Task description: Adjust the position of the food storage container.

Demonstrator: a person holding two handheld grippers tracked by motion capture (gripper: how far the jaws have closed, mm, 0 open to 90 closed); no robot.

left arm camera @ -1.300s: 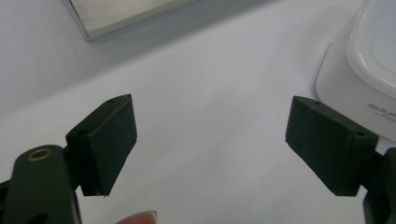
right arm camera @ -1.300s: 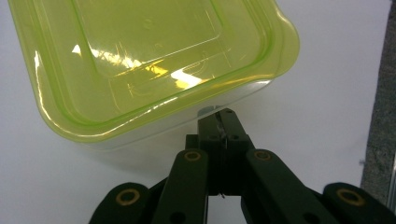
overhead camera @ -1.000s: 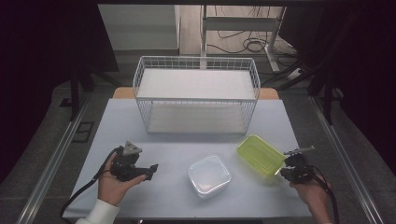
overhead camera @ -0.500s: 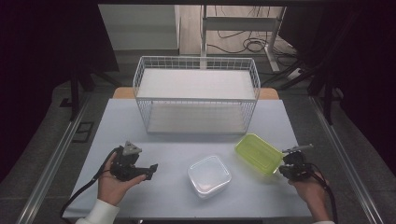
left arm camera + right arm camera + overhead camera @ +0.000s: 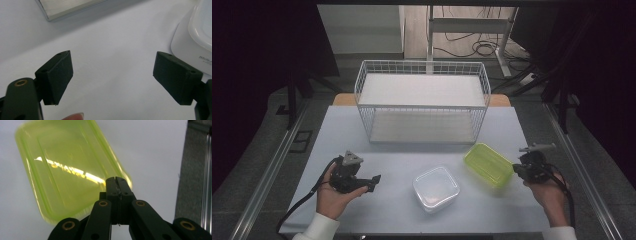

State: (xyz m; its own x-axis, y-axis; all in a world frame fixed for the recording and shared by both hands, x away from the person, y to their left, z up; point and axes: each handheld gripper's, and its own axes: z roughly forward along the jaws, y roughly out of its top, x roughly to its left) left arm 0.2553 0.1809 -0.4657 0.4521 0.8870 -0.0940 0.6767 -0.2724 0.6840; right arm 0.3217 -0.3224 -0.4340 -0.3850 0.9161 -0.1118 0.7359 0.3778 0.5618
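Yellow-green lid (image 5: 67,170): lying upper left of frame, its near edge being pinched by the clenched right gripper (image 5: 116,180) at lower centre.

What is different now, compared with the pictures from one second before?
The right gripper, its fingers shut on the edge of the yellow-green lid, has risen slightly, and in the right gripper view the lid looks tilted and blurred, as if being lifted off the table. The left gripper stays open in its place, and the clear container and the wire basket have not moved.
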